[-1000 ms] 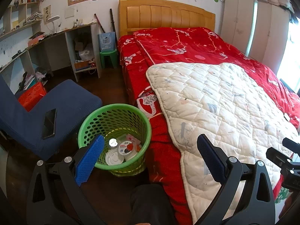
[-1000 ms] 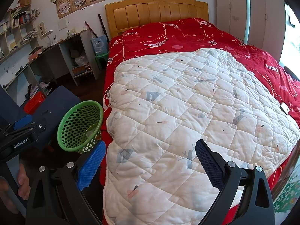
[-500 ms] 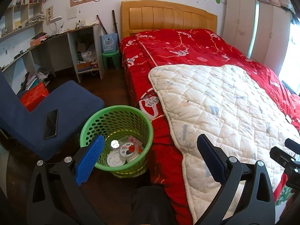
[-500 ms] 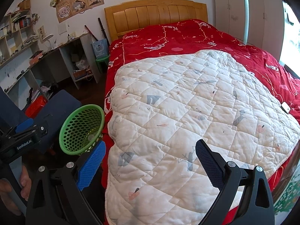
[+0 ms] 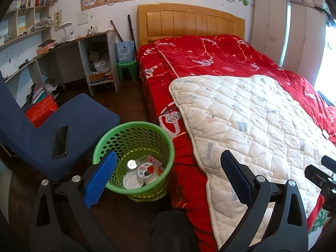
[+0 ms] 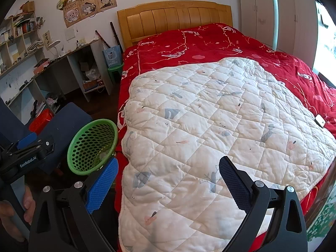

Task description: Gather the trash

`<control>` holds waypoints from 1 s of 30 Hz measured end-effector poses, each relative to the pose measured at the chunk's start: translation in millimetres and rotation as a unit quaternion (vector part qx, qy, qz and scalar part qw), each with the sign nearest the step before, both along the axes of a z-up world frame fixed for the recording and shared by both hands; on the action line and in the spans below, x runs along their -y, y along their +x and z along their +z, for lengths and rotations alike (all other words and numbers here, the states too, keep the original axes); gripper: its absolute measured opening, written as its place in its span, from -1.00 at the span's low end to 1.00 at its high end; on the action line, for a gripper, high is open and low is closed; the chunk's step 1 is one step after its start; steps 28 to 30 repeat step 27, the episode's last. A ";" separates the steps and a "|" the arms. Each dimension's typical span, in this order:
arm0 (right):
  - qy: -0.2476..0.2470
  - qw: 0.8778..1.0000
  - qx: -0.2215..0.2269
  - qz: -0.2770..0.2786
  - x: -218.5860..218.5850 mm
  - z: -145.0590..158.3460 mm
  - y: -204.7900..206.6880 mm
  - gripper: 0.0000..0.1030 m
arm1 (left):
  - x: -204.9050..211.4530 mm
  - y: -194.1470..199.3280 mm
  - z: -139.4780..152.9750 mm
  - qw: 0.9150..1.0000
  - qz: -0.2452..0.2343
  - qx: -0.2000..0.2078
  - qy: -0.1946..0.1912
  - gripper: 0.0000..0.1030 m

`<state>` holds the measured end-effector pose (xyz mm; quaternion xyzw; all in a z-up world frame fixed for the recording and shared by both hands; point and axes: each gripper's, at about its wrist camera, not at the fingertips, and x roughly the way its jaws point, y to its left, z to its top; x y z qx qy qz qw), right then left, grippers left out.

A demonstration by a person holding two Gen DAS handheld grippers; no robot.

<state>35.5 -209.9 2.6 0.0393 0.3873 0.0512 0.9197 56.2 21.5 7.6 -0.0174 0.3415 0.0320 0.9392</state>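
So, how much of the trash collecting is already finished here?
Done: lids and wrappers already lie in the green basket. In hand: nothing; the left gripper and right gripper are both open and empty. Left: no loose trash shows on the white quilt, so the job looks near its end.

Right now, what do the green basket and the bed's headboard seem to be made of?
Green basket: probably moulded plastic, slightly glossy, its wall pierced by regular round holes. Headboard: looks like wood with a smooth, light varnish, built of vertical panels; veneer cannot be ruled out.
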 end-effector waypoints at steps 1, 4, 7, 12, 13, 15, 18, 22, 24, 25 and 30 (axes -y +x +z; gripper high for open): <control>0.000 1.000 -0.001 0.000 0.5 -0.3 -0.3 0.81 | -0.2 0.0 -0.2 1.000 0.000 0.000 0.000 0.89; 0.000 1.000 0.000 0.001 0.4 -0.2 -0.4 0.81 | 0.5 -0.1 0.1 1.000 0.000 0.001 0.000 0.89; 0.000 1.000 -0.001 0.000 -0.8 -0.5 0.3 0.81 | 1.4 0.4 0.5 1.000 -0.001 0.001 0.001 0.89; 0.001 1.000 0.000 0.000 -0.7 -0.2 -0.1 0.81 | 3.0 -0.4 2.2 1.000 0.002 0.007 0.005 0.89; 0.001 1.000 0.000 0.000 -0.1 -0.5 -0.3 0.81 | 3.0 -0.4 3.0 1.000 0.003 0.009 0.007 0.89; 0.002 1.000 0.000 0.000 -0.2 -0.8 -0.5 0.81 | 2.9 -1.2 4.4 1.000 0.002 0.011 0.007 0.89; 0.002 1.000 -0.001 -0.002 -0.8 -1.6 -0.8 0.81 | 3.7 -0.4 5.5 1.000 0.000 0.012 0.011 0.89; 0.002 1.000 0.000 -0.002 -0.8 -1.6 -0.7 0.81 | 4.0 -0.1 6.0 1.000 0.000 0.010 0.010 0.89; 0.003 1.000 0.000 -0.002 -0.8 -2.1 -0.9 0.81 | 4.8 0.0 5.2 1.000 -0.002 0.010 0.010 0.89; 0.002 1.000 0.000 -0.002 -0.8 -2.1 -0.9 0.81 | 5.3 -0.1 4.9 1.000 -0.003 0.010 0.010 0.89; 0.003 1.000 0.000 -0.004 -1.3 -3.0 -1.0 0.81 | 5.7 -0.3 4.9 1.000 -0.004 0.010 0.010 0.89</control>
